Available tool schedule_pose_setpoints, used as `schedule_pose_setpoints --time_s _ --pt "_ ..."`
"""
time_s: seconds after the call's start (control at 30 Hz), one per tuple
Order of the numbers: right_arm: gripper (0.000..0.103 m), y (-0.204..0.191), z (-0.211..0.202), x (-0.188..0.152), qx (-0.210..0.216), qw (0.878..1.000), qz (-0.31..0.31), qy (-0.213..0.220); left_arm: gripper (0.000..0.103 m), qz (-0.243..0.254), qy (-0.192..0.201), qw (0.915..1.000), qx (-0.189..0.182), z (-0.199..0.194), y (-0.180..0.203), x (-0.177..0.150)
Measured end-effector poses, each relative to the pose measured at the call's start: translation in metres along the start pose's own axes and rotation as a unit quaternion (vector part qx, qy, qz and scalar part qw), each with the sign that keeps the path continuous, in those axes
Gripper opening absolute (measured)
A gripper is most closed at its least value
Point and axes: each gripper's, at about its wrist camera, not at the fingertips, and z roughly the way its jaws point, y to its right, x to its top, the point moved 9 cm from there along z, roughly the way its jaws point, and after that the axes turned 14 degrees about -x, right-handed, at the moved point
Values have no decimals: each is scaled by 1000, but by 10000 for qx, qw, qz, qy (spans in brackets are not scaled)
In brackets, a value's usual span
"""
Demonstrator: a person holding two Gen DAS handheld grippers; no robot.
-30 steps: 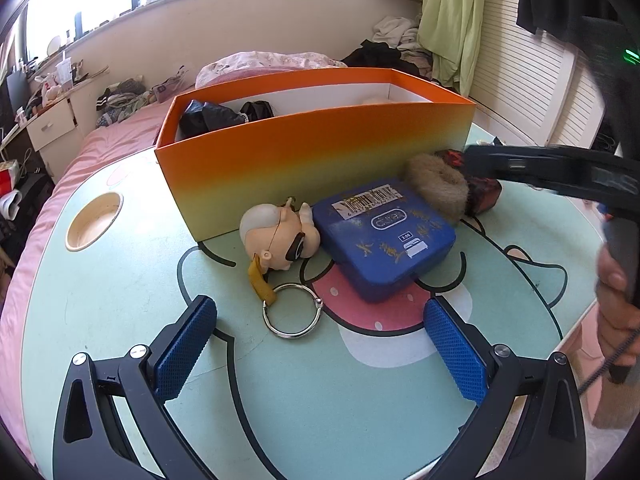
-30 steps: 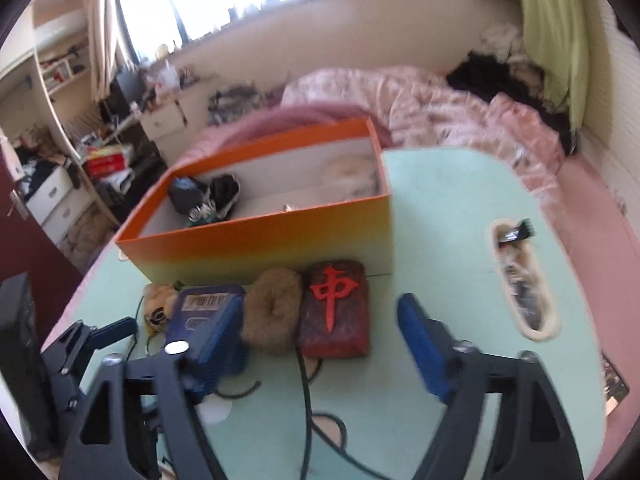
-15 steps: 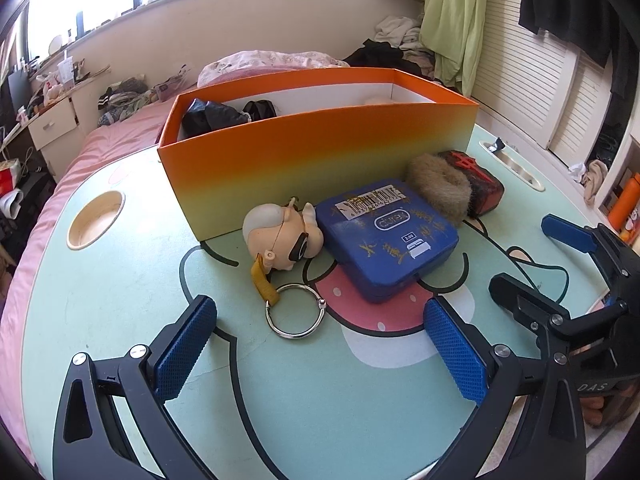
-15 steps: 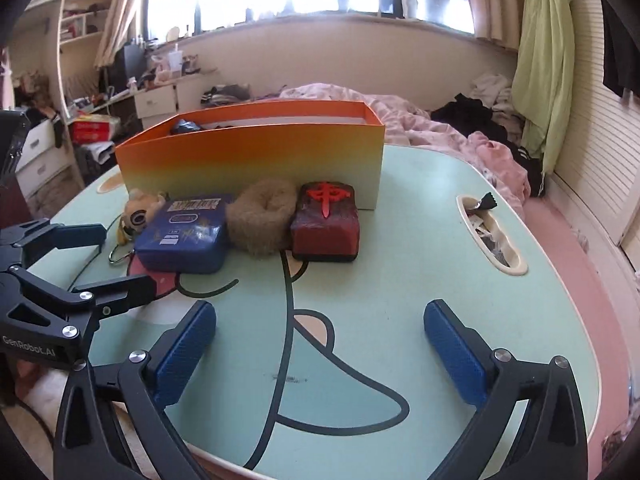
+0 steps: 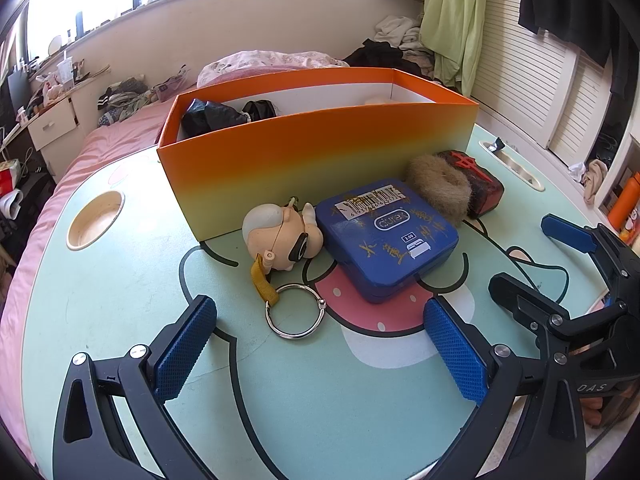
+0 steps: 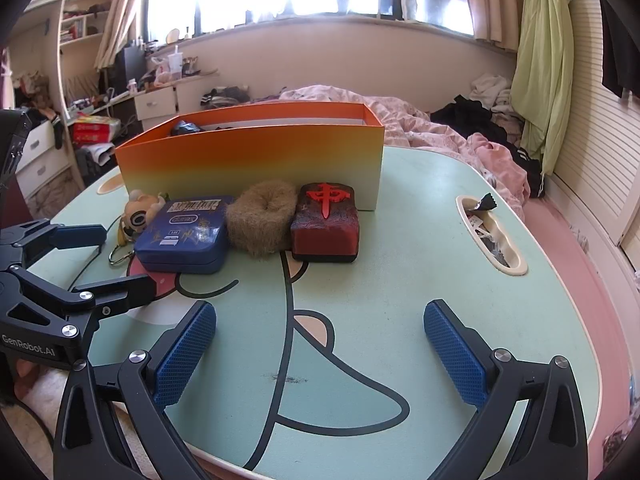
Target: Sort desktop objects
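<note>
An orange box [image 5: 320,148] stands on the green cartoon table [image 5: 120,288], with dark items inside. In front of it lie a doll-head keychain [image 5: 280,238] with a metal ring [image 5: 295,311], a blue tin [image 5: 386,234], a brown furry ring [image 5: 440,188] and a red mahjong-tile block [image 5: 482,186]. The same row shows in the right wrist view: keychain [image 6: 142,210], tin [image 6: 184,234], furry ring [image 6: 262,218], red block [image 6: 326,222], box [image 6: 256,160]. My left gripper [image 5: 320,344] is open and empty, near the ring. My right gripper [image 6: 320,354] is open and empty, short of the red block.
The table has a round cup recess [image 5: 96,218] at the left and a long slot with small items [image 6: 490,232] at the right. A bed with pink bedding [image 6: 440,132] lies behind the table. The right gripper shows in the left view [image 5: 560,276].
The right gripper dropped from above the objects to low over the table's near right edge. The left gripper and the objects stayed put.
</note>
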Motion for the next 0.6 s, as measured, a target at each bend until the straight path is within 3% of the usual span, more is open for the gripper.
schedule_pose_setpoints --time_s 0.6 --pt "103 0 0 -2 -2 10000 -1 10 103 0 3 10000 7 -2 1 0"
